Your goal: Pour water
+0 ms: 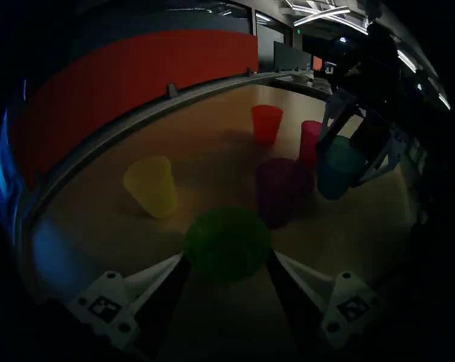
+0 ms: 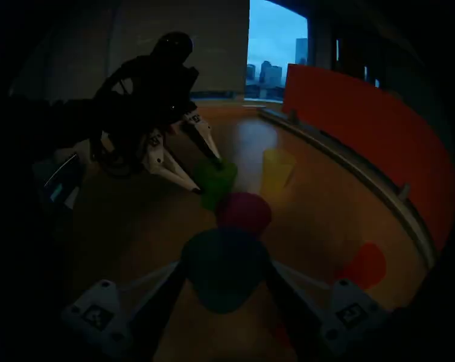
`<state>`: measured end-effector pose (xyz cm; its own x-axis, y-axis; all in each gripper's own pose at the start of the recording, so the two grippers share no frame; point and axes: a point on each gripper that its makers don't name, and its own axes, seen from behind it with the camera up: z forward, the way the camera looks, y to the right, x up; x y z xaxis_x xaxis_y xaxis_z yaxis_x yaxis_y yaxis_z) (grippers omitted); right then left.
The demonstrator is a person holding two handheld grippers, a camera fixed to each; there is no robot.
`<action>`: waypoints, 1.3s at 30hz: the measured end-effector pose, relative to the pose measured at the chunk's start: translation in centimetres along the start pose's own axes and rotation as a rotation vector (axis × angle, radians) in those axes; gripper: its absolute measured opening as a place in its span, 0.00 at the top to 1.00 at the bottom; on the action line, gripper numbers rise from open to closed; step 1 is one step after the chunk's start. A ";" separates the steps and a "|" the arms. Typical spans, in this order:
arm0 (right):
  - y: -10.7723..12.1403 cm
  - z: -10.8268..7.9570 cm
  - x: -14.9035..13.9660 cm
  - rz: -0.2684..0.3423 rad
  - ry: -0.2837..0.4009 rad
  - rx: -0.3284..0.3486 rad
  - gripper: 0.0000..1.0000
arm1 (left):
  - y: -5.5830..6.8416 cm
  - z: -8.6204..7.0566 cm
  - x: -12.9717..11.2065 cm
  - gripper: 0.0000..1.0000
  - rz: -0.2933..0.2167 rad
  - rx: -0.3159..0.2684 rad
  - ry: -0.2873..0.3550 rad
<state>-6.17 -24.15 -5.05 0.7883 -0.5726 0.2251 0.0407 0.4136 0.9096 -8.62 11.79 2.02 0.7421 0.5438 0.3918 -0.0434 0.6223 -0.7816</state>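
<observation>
The left gripper point(image 1: 226, 254) grips a green cup point(image 1: 227, 238) and the right gripper point(image 2: 224, 264) a teal cup point(image 2: 224, 286), and they face each other across the purple cup point(image 1: 280, 192) standing between them on the table point(image 1: 215, 136).

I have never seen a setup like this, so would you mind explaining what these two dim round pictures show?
No robot here: a person holds a two-finger tool in each hand, each carrying a camera that looks along its fingers. One picture comes from the left hand-held gripper, which grips a green cup; the other from the right hand-held gripper, which grips a teal cup. On the wooden table stand a yellow cup, a red cup, a pink cup and a purple cup.
</observation>
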 end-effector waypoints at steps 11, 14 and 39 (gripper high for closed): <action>-0.4 1.0 -1.1 -0.006 -0.011 0.003 0.02 | -0.3 -0.6 -0.8 0.13 0.016 0.025 -0.019; -0.5 1.2 -1.3 -0.005 -0.011 0.006 0.02 | -0.2 -0.8 -0.8 0.13 0.014 0.027 -0.017; -1.2 0.7 -3.3 0.001 -0.024 0.004 0.02 | 0.4 -2.5 -1.8 0.13 0.022 0.043 -0.019</action>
<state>-9.27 -23.22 -6.63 0.7736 -0.5888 0.2342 0.0373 0.4112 0.9108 -8.31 9.70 -0.17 0.7277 0.5678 0.3847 -0.0883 0.6338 -0.7685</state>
